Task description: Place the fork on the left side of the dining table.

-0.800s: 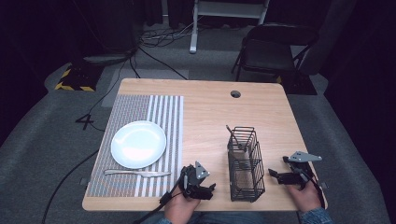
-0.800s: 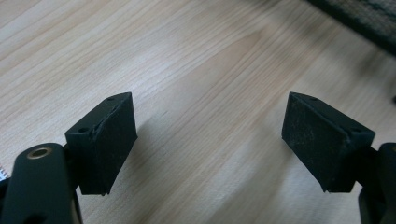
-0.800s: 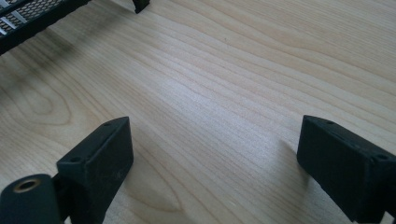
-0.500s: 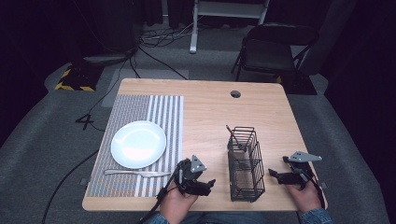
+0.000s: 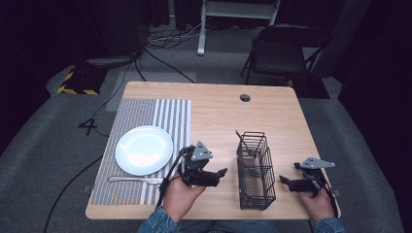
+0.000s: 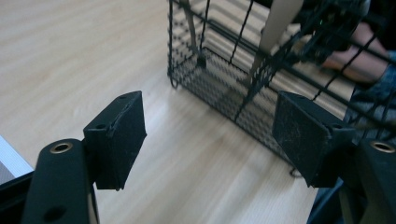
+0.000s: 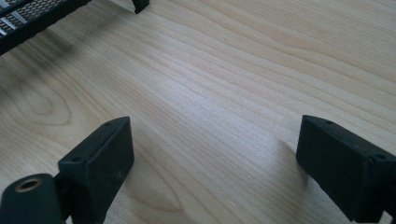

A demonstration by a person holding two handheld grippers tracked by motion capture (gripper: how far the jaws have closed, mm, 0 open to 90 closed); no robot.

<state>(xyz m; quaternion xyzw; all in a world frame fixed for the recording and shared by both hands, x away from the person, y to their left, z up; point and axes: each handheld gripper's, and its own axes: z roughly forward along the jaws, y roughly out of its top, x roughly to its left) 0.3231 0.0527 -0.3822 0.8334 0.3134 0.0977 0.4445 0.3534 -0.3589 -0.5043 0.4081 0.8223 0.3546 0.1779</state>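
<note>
**Both grippers open on either side of the wire basket**

We are seeing the left gripper (image 5: 217,174) hovering over the wooden table (image 5: 214,109), held from below by the person's left hand (image 5: 180,195), whose denim sleeve (image 5: 156,223) is coming in at the bottom edge. The hand is tilting the gripper so that its jaws are pointing to the right, toward the black wire basket (image 5: 255,170), with the grey three-cornered plate on top. In the left gripper view we are looking along those jaws: they are standing wide apart with nothing between them, bare wood showing in the gap, and the basket (image 6: 261,70) is rising just beyond them, near but not touching.

The right gripper (image 5: 287,183) is lying low on the right of the basket, with the right hand (image 5: 316,200) wrapping it from behind and its jaws pointing left toward the basket's near end. In the right gripper view we are finding these jaws released as well, spread over plain tabletop, with a corner of the basket (image 7: 32,18) at the upper left.

The basket is standing upright between the two grippers, and we are making out a slim utensil (image 5: 243,141) leaning in its far compartment. To the left, a white plate (image 5: 144,149) is resting on a striped placemat (image 5: 145,116), and a fork (image 5: 136,180) is lying on the mat just in front of the plate, well apart from both grippers.
</note>
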